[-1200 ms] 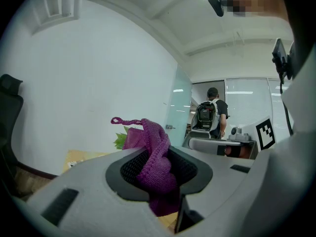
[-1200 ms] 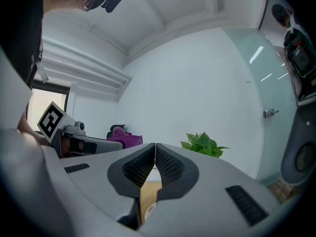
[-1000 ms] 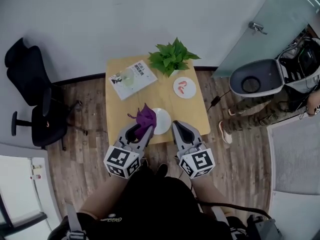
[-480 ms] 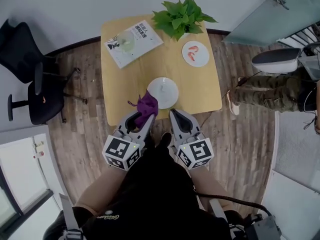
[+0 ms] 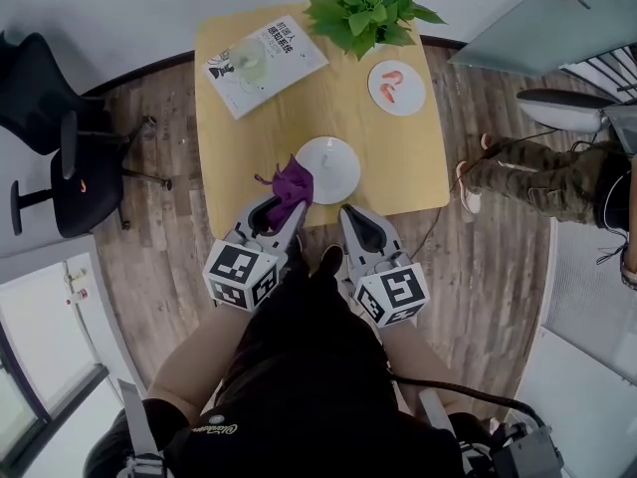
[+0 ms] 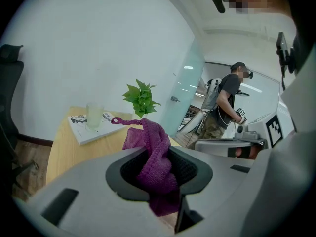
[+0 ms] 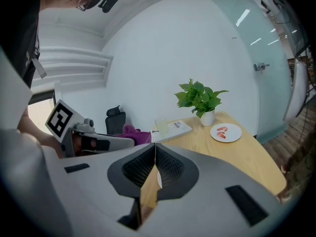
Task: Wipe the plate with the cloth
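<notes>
A white plate (image 5: 327, 169) lies near the front edge of the wooden table (image 5: 398, 157). A purple knitted cloth (image 5: 291, 184) hangs just off the plate's near left rim. My left gripper (image 5: 284, 210) is shut on it. In the left gripper view the cloth (image 6: 154, 162) is bunched between the jaws, with a loop sticking out in front. My right gripper (image 5: 355, 215) hovers just short of the plate's near right rim. Its jaws meet at the tips, shut, with nothing in them (image 7: 155, 149). The right gripper view also catches the cloth (image 7: 132, 132).
At the table's back lie a book (image 5: 271, 56) with a glass (image 5: 251, 64) standing on it, a potted plant (image 5: 373, 8) and a small plate of red food (image 5: 396, 87). A black office chair (image 5: 60, 147) stands left. A person's legs (image 5: 528, 167) are at the right.
The head view has swung, so the table sits higher in the picture. Both grippers have drawn back a little from the plate towards me. The cloth stays in the left gripper.
</notes>
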